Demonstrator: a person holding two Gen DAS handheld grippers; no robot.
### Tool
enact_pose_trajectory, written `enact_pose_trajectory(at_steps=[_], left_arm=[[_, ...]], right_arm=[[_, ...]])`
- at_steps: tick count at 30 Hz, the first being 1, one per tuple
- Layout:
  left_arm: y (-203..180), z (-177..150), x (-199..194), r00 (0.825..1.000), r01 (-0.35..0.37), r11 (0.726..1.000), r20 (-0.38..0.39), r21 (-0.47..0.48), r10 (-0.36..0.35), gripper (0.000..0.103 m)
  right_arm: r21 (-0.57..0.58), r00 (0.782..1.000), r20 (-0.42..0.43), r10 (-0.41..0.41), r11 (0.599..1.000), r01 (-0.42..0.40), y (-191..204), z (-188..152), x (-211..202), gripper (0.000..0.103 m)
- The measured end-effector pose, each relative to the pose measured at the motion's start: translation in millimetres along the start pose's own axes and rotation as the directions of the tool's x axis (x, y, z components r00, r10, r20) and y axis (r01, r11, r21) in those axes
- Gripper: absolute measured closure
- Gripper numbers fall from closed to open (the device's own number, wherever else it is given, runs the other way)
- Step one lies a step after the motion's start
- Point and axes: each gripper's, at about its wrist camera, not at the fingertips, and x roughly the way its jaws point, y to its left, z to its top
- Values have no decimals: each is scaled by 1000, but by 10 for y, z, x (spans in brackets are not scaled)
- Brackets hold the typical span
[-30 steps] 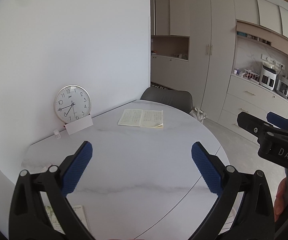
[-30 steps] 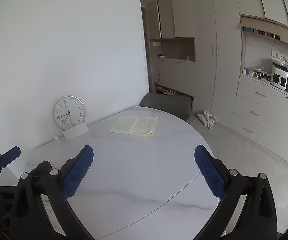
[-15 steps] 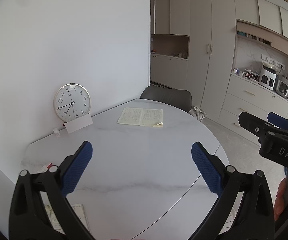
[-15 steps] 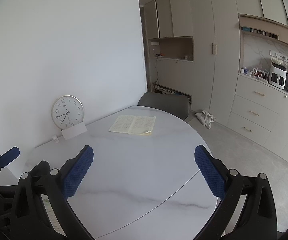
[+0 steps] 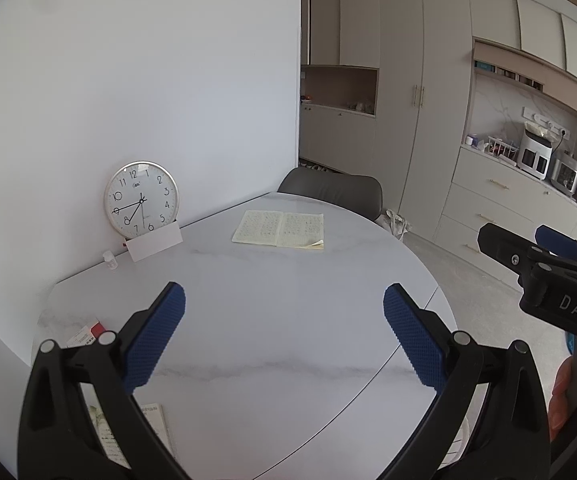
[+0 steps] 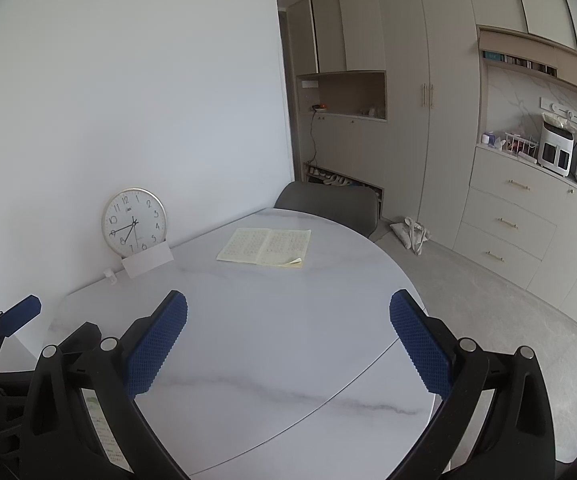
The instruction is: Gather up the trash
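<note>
Both tongs, left tongs [image 5: 284, 340] and right tongs [image 6: 288, 344], hang wide open, holding nothing. The small box [image 5: 86, 332] lies near-left on the surface [image 5: 288, 320]; reaching could grab the open notebook [image 5: 278, 234] by mistake

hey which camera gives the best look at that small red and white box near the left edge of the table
The left wrist view. There the red and white box lies in the open on the table, just beyond the left gripper. In the right wrist view I cannot find it; the left gripper's body seems to cover that spot.
</note>
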Motion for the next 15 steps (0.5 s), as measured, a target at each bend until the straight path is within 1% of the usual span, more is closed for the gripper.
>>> enact_pose_trajectory(at_steps=[15], left_arm=[[50,-23,62,1000,-9,1000,-14,-12,9,8]], right_arm=[[-14,1000,-18,2,1000,-2,27,-20,22,2]])
